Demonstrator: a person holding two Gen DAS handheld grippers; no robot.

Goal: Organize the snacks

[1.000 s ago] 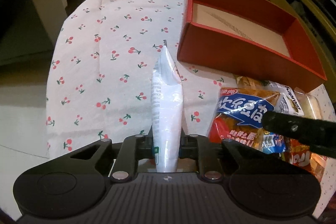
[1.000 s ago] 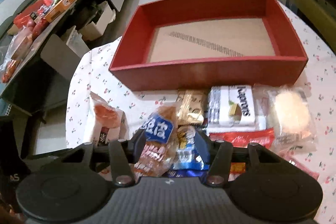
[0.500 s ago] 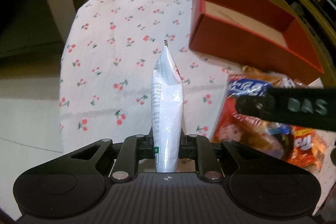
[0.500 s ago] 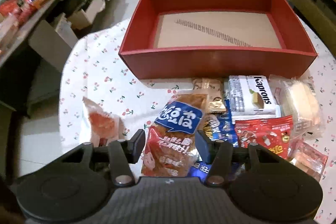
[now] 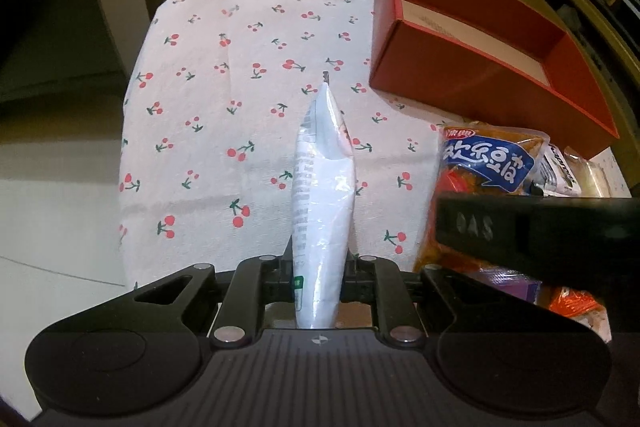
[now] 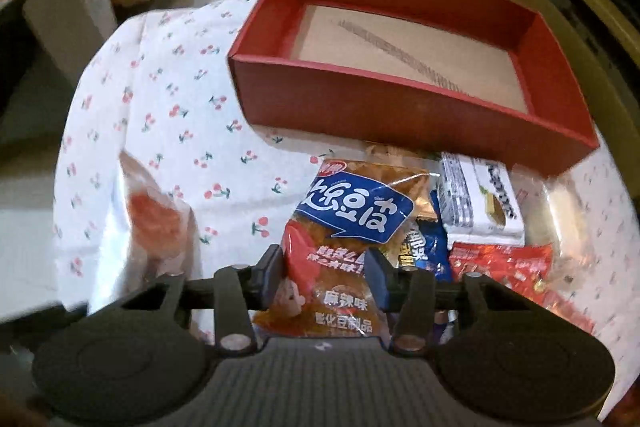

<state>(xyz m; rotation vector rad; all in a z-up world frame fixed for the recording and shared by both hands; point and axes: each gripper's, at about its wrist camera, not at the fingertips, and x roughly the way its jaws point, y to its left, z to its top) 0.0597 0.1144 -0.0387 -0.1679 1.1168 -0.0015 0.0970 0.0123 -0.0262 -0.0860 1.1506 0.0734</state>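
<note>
- While the left gripper [image 5: 318,269] clamps a white packet [image 5: 324,211], its slick film may slip.
- Right gripper [image 6: 324,277], jaws just closing on the red bag [image 6: 340,247], may crush contents or snag neighbours short of the box [image 6: 400,107].

Tablecloth [image 5: 248,115] looks like matt creased cloth with a cherry print; red box [image 6: 384,107] is matt card with a bare brown cardboard floor; white snack packet [image 5: 324,211] and orange snack bag [image 6: 340,239] are glossy crinkled plastic film.

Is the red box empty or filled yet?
Empty: the red box shows only its bare cardboard floor; the snacks lie outside it.
</note>
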